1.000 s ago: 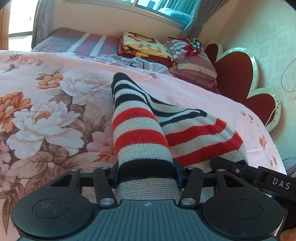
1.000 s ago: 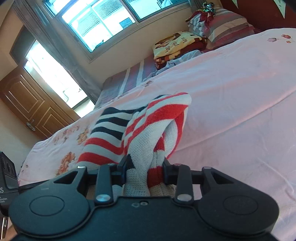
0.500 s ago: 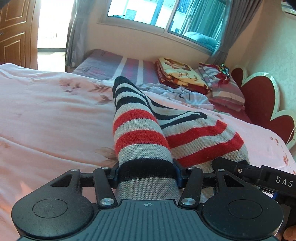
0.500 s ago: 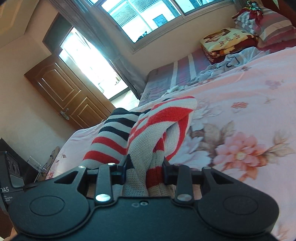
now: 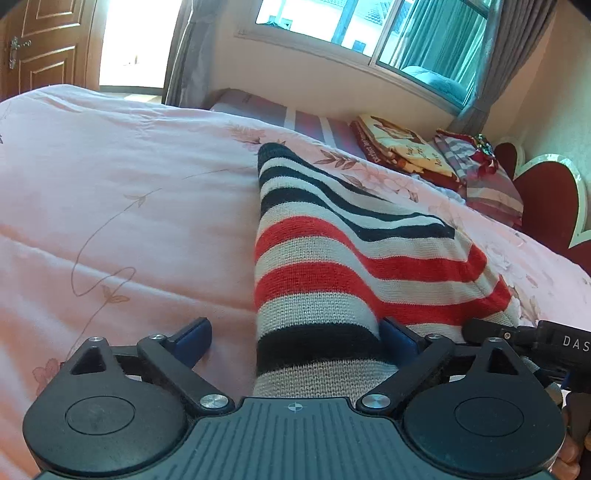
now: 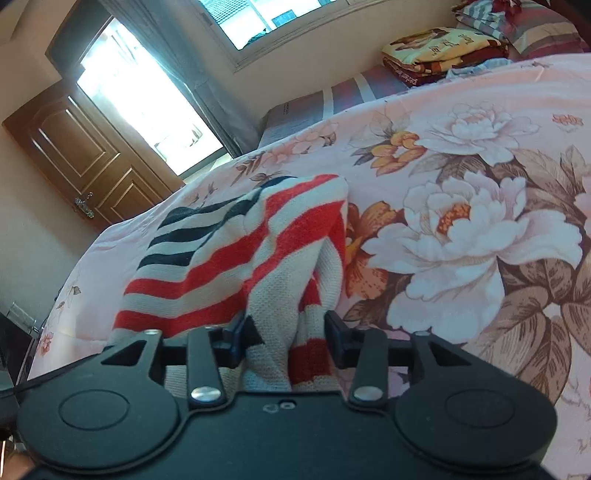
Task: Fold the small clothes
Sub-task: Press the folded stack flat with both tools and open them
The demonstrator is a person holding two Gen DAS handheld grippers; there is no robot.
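Note:
A small knitted garment with red, white and black stripes (image 5: pixel 332 266) lies over the pink floral bedspread (image 5: pixel 122 206). My left gripper (image 5: pixel 295 339) is open; the garment's edge rests between its spread fingers, against the right pad only. The garment also shows in the right wrist view (image 6: pixel 236 258). My right gripper (image 6: pixel 284 332) is shut on its bunched white and red edge. The right gripper's body shows at the right edge of the left wrist view (image 5: pixel 532 339).
Folded blankets (image 5: pixel 402 147) and striped pillows (image 5: pixel 484 181) are stacked at the head of the bed, by a red heart-shaped headboard (image 5: pixel 550 199). A window (image 5: pixel 354 26) is behind, a wooden door (image 6: pixel 81 158) to the left.
My left gripper has opened and let go of the garment's edge. Both grippers have swung over the bed, so the floral print now lies under the right one.

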